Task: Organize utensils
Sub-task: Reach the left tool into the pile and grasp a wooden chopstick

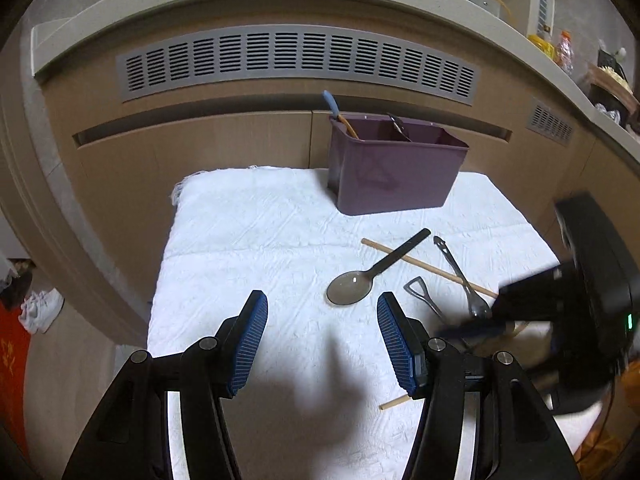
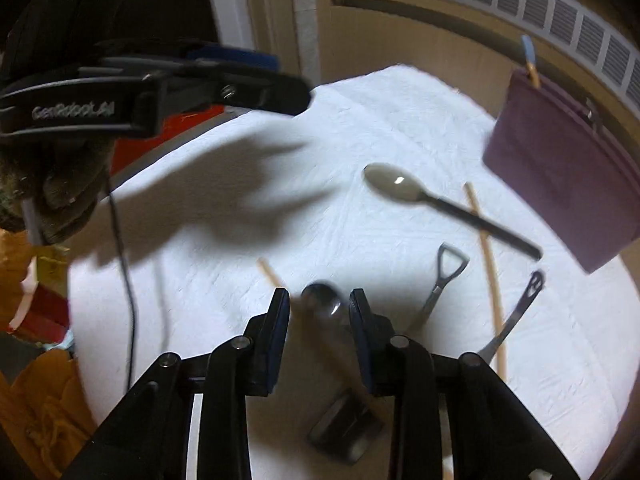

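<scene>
Straddling the metal spoon (image 2: 326, 300) with my right hand-held gripper (image 2: 319, 300), jaws apart, well short of the purple bin (image 2: 560, 176), I risk snagging the chopstick (image 2: 269, 271) crossing beneath; left hand-held gripper (image 1: 322, 336) open, empty.

White textured cloth (image 1: 248, 248) under my work area, fringe at its far left corner. Behind it, tan wood-look cabinet front (image 1: 192, 152) with a long grey slotted vent (image 1: 296, 60). Pale speckled ledge (image 1: 460, 4) above carries bottles (image 1: 565, 50) at right, too blurred to identify. White shoes (image 1: 40, 310) on floor, left.
</scene>
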Tool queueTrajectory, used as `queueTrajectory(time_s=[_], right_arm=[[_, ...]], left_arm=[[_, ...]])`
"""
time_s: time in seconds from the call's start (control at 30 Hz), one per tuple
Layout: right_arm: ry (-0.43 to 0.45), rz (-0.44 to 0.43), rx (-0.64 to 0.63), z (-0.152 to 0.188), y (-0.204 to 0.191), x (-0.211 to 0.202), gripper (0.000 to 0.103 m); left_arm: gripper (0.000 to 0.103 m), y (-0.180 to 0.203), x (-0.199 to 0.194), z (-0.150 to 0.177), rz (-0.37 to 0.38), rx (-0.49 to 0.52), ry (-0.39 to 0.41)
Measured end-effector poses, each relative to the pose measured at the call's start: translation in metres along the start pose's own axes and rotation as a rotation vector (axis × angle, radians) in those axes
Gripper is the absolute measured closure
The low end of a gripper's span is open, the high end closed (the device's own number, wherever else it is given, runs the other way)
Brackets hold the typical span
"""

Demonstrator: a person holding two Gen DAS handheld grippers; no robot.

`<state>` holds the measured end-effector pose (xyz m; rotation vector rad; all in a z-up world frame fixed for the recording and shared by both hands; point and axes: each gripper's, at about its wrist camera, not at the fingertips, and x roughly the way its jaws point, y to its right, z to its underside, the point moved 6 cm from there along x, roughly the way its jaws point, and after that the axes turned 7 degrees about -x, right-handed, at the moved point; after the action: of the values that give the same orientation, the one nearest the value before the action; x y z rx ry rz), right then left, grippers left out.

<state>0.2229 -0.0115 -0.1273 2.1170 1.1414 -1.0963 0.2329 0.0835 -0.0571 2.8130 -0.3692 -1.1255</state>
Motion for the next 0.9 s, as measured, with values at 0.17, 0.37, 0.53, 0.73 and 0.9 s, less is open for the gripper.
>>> queueTrajectory(time_s=[0.17,0.37,0.53,0.73,0.9], right_arm=[[0.009,0.101,0.111,-0.004,0.046,-0.013,0.073],[0.027,0.178,0.205,0.029,0.085,-0.047,0.073],[0.039,0.198,0.294,0.061,0.108,-0.060,0.073],[0.056,0.173,0.374,0.088,0.118,-0.065,0.073],[0.078,0.170,0.391,0.102,0.124,-0.076,0.073]], left_arm=[[0.046,0.034,0.022,0.009,0.077,0.194,-0.080],[0.059,0.064,0.065,-0.003,0.114,0.265,-0.150],[0.068,0.104,0.098,-0.024,0.127,0.356,-0.183],[0.068,0.131,0.155,-0.031,0.063,0.424,-0.312],[0.069,0.138,0.181,-0.033,0.036,0.392,-0.367]])
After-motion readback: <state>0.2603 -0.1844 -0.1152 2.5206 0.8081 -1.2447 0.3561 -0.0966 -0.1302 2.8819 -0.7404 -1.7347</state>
